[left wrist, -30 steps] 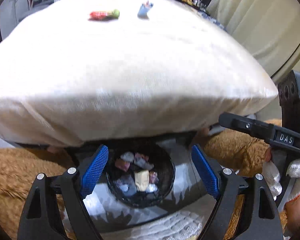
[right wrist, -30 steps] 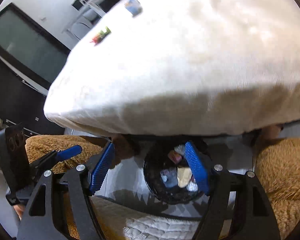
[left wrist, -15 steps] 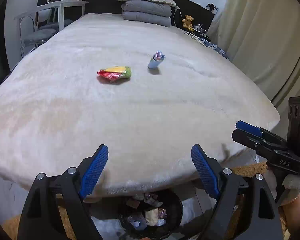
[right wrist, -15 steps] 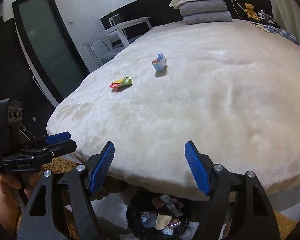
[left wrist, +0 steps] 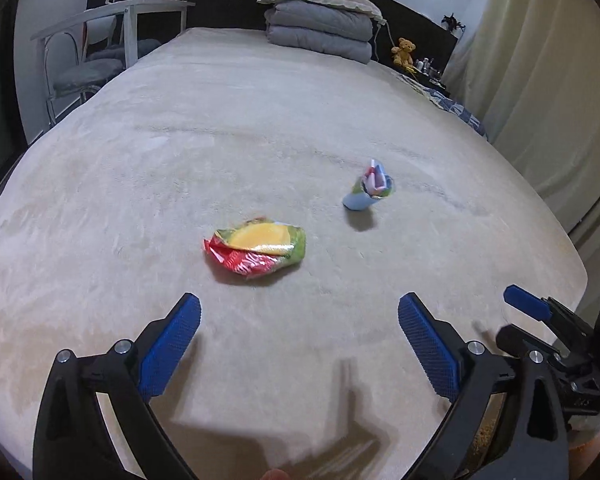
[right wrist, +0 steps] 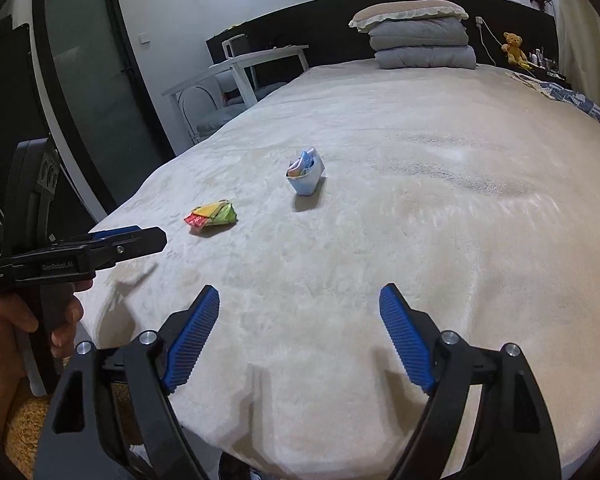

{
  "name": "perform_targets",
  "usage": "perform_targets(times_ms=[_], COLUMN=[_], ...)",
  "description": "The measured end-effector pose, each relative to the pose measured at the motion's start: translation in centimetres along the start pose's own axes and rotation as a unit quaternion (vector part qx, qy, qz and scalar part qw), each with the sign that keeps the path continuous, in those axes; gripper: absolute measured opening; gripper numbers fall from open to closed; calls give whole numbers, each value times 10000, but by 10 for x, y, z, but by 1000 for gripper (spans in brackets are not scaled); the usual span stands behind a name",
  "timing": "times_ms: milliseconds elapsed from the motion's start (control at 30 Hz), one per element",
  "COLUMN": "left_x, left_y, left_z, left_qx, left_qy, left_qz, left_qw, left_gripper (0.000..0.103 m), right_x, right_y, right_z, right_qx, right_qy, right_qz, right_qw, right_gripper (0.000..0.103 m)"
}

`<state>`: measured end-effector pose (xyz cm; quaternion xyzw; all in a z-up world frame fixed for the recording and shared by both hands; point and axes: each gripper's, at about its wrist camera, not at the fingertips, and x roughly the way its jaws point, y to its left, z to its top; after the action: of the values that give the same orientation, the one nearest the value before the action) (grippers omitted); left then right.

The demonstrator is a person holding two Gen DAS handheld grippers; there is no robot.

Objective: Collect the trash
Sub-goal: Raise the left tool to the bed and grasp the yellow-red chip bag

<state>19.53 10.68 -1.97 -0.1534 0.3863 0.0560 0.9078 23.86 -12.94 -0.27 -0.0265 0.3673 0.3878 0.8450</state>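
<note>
A crumpled red, yellow and green snack wrapper lies on the beige bed. A light blue crushed carton sits a little beyond it to the right. My left gripper hovers over the near part of the bed just short of the wrapper, its jaws opening with nothing between them. My right gripper hangs over the bed's near edge, farther from both pieces, its jaws also opening and empty. The trash bin is out of sight below the bed edge.
Folded grey bedding with a pillow is stacked at the headboard. A white table and chair stand left of the bed, a dark door beyond. Curtains hang on the right. A brown rug lies below.
Both grippers rose from over the trash bin on the floor and moved forward over the bed. The bin dropped out of view, the wrapper and carton came closer, and both pairs of jaws spread wider.
</note>
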Motion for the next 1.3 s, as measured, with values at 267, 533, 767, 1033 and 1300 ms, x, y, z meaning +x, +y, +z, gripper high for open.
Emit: perform_targets(times_ms=[267, 533, 767, 1033, 1300], left_x=[47, 75, 71, 56, 38], left_y=[14, 16, 17, 19, 19], left_z=[27, 33, 32, 32, 29], left_qx=[-139, -53, -32, -13, 28], left_qy=[285, 482, 433, 256, 92], left_qz=[338, 760, 855, 814, 709], left_qw=[9989, 9959, 9954, 9964, 9974], left_gripper=[96, 82, 68, 68, 68], right_x=[23, 39, 48, 50, 66], right_y=[-8, -12, -12, -10, -6], right_z=[20, 30, 34, 37, 48], right_qx=[-56, -155, -178, -172, -45], right_qy=[-83, -37, -16, -6, 32], right_qz=[-24, -70, -90, -124, -179], right_qw=[9999, 9998, 9998, 9998, 9998], right_gripper=[91, 91, 91, 91, 91])
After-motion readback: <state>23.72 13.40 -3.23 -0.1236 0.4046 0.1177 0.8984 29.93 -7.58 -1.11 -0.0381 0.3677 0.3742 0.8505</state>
